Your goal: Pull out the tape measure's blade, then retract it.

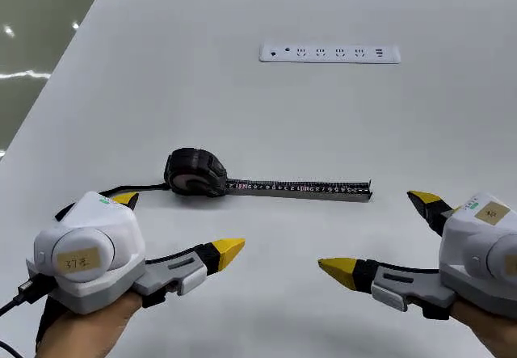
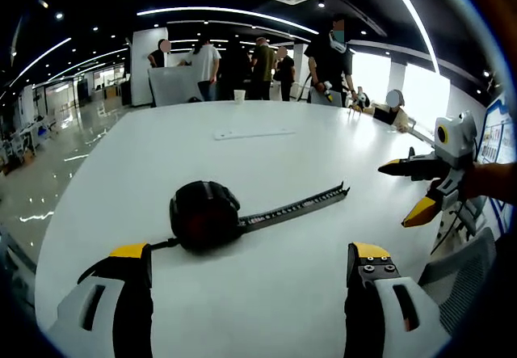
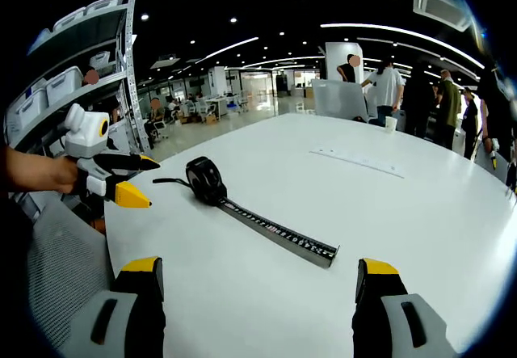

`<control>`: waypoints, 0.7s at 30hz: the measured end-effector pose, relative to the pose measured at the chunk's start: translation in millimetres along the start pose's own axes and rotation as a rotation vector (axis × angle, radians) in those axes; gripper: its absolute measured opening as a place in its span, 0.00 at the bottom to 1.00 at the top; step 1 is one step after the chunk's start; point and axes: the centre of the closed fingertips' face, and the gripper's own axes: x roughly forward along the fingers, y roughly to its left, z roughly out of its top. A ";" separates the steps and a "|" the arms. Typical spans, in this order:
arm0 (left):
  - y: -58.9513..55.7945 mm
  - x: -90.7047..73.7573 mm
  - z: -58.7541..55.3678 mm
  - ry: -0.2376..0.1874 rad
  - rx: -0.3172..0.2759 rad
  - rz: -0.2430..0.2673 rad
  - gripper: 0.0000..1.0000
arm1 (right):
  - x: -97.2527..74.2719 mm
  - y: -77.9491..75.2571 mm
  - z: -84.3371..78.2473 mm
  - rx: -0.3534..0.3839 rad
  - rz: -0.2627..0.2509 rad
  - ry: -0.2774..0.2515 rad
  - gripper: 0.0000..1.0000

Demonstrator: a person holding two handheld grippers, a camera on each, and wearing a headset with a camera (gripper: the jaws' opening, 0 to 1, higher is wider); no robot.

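Head view, item one: what are you listing?
– Tape measure (image 1: 195, 172), black case, lying on the white table (image 1: 242, 99) ahead of both grippers. Its blade (image 1: 299, 188) is sticking out to the right, lying flat on the tabletop.
– Item two?
– Left gripper (image 1: 178, 223). The left hand (image 1: 81, 330) is gripping it from beneath, low and near the table edge, with the yellow tips aiming forward and inward. The jaws are standing wide apart and holding nothing. The farther tip is sitting near the case but apart from it.
– Item three?
– Right gripper (image 1: 376, 231). The right hand (image 1: 493, 334) is holding it as a mirror of the left, with the tips pointing inward. The jaws are gaping wide and gripping nothing. It is hanging near the blade's free end, not touching it.
– Is the left gripper view agreeing?
– Yes, the case is lying between its two spread jaws, beyond the tips.
– Anything further to enter?
– A white power strip (image 1: 329, 53) is lying farther back on the table.
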 end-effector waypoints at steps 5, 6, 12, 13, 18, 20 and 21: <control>0.0 3.3 1.0 0.004 0.001 0.009 0.97 | 0.5 2.6 -3.4 -0.008 0.026 0.011 0.99; 0.2 4.1 0.6 0.008 0.000 0.010 0.97 | 0.4 2.5 -3.5 -0.007 0.028 0.011 0.99; 2.3 8.7 1.3 0.013 -0.008 0.022 0.97 | 0.3 1.8 -6.6 -0.017 0.060 0.019 0.99; 2.9 9.5 1.1 0.016 -0.009 0.024 0.97 | 0.4 0.5 -7.4 -0.019 0.062 0.020 0.99; 5.7 13.6 3.0 0.018 -0.008 0.034 0.97 | 1.0 -5.9 -10.7 -0.036 0.082 0.030 0.99; 8.2 15.6 4.3 0.019 -0.014 0.039 0.96 | 0.7 -6.1 -11.3 -0.044 0.106 0.029 0.97; 9.0 16.3 4.8 0.020 -0.016 0.041 0.96 | 0.9 -7.2 -11.8 -0.047 0.108 0.031 0.96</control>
